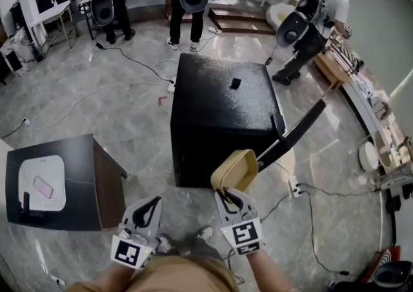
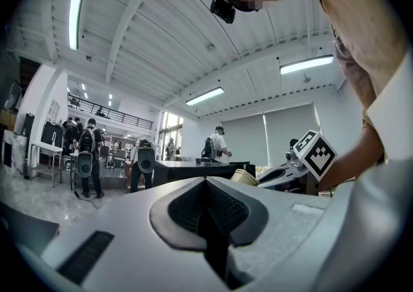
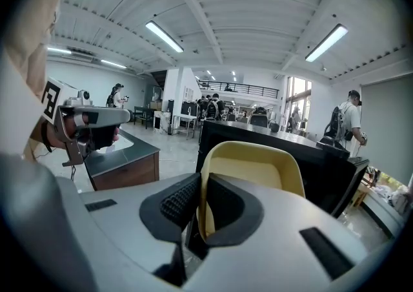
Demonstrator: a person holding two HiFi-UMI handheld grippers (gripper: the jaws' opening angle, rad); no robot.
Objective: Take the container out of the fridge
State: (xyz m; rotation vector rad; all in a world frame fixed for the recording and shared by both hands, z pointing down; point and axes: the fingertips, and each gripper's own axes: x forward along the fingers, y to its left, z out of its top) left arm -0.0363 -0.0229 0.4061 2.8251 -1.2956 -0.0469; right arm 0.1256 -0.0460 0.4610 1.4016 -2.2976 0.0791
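A tan, open-topped container (image 1: 237,166) hangs in front of the low black fridge (image 1: 219,106), clear of its cabinet. My right gripper (image 1: 230,193) is shut on the container's near wall. In the right gripper view the wall runs between the two dark pads (image 3: 177,201), and the container (image 3: 258,168) rises ahead of the fridge (image 3: 284,152). The fridge door (image 1: 298,129) stands swung out to the right. My left gripper (image 1: 148,212) is held low at the left, shut and with nothing in it. In the left gripper view its jaws (image 2: 208,210) meet, and the right gripper (image 2: 303,166) and the container (image 2: 244,176) show beyond them.
A dark side table (image 1: 97,181) with a white tray (image 1: 42,184) and a pink phone stands at the left. A small black object (image 1: 236,83) lies on the fridge top. Cables and a power strip (image 1: 297,188) lie on the floor. Several people stand behind the fridge.
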